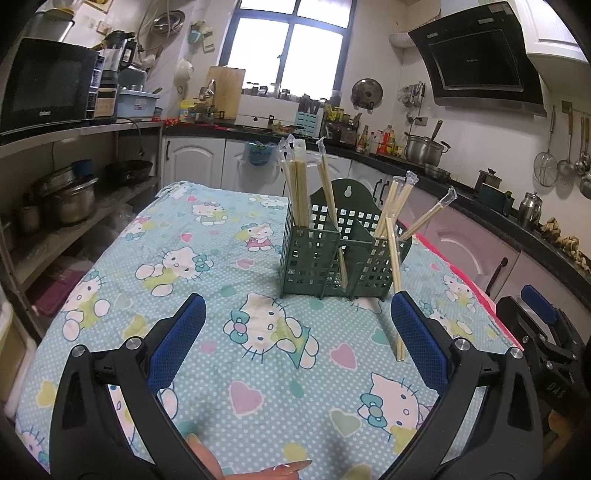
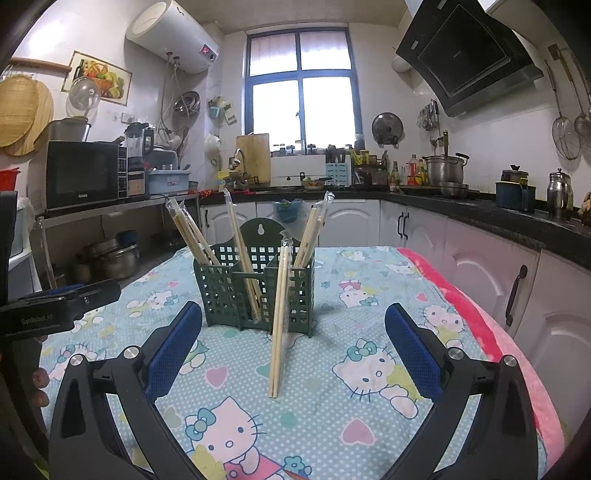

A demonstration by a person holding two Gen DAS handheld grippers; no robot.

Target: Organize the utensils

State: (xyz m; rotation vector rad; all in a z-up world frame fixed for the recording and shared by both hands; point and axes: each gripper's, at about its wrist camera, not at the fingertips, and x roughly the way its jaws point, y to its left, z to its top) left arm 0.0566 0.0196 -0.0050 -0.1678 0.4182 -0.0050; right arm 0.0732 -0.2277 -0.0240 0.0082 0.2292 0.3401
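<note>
Left wrist view: left tongs [image 1: 299, 321] spread wide, empty, above the patterned worktop [image 1: 184, 280]; one green holder [image 1: 332, 254], three compartments; one chopstick pair [image 1: 393, 284] leaning outside. Right wrist view: right tongs [image 2: 293, 325] wide, empty; water heater [image 2: 173, 35] visible only here.

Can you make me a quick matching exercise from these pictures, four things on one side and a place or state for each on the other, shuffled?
Column one:
1. green holder
2. leaning chopsticks
3. left tool
4. steel pot

Column two:
A. open, holding nothing
B. on the far counter under the range hood
C. standing on the cartoon-cat tablecloth, chopsticks in its compartments
D. lower ends on the cloth, propped against the holder's front

Pairs: 1-C, 2-D, 3-A, 4-B
</note>
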